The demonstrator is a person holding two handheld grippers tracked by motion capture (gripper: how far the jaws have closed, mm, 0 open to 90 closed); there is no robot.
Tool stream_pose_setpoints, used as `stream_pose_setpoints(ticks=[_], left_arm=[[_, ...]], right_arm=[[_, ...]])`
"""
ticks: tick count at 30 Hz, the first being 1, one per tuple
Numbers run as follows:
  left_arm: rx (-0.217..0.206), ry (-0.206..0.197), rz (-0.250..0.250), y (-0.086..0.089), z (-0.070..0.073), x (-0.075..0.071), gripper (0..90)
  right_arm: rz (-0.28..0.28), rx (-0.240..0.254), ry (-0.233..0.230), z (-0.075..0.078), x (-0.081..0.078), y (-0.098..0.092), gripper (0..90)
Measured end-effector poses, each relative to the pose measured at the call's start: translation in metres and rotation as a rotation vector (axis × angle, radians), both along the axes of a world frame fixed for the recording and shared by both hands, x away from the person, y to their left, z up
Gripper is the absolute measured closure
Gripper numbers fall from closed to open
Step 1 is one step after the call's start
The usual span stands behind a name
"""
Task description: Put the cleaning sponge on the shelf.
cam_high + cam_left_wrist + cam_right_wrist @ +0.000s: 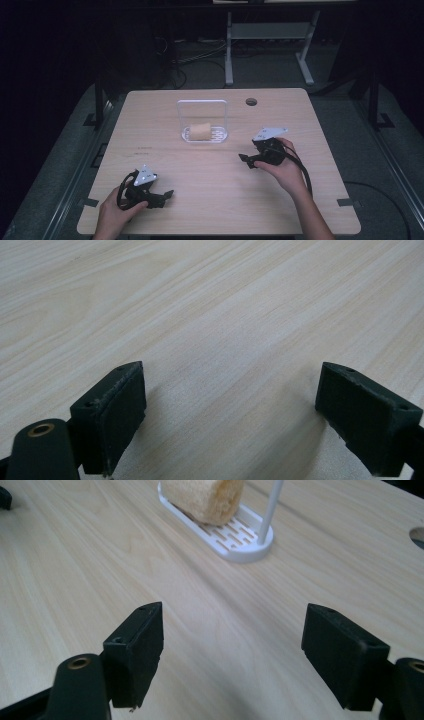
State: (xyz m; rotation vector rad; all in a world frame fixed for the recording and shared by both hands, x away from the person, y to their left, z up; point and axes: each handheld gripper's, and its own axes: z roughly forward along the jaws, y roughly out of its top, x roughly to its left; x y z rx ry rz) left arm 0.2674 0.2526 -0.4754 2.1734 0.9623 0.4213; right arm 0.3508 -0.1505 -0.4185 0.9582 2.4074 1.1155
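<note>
The room behind the surface (215,170) is dark, so only a pale frame of legs and crossbar (267,35) and loose cables (190,57) on the floor can be made out at 12 o'clock; the top of that frame is cut off by the picture edge. There are faint dark marks on the wood at about 9 o'clock of the surface's middle, too small to read, and no brand or label can be seen anywhere. Counted: 2 claws, 1 white slotted tray, 1 tan roll, 1 round hole (251,102) in the surface toward 1 o'clock. The white slotted tray (219,135) stands at 12 o'clock of the surface's middle, with a thin upright hoop rising from it, and the tan, sponge-like roll (200,131) lies on its left part; in the right gripper view the roll's top is cut off. The left claw (167,194), held by the left hand (117,212) at 7 o'clock, has its 2 jaws spread wide with bare wood between them, low over the surface. The right claw (245,159), in the right hand (285,167) at 3 o'clock, is likewise spread wide and holds nothing, pointing toward 9 o'clock, with the tray near ahead of it but apart.
</note>
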Motion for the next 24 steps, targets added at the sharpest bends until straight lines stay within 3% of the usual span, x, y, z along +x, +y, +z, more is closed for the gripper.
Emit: stream_pose_setpoints(ticks=[16,24], left_arm=[[-0.002,0.000,0.001,0.000,0.000,0.000,12.1],[-0.001,0.000,0.001,0.000,0.000,0.000,12.1]], right_arm=[[-0.077,0.008,0.015,-0.016,-0.037,-0.049,23.5],[-0.102,0.026,0.030,-0.027,-0.058,-0.065,23.1]])
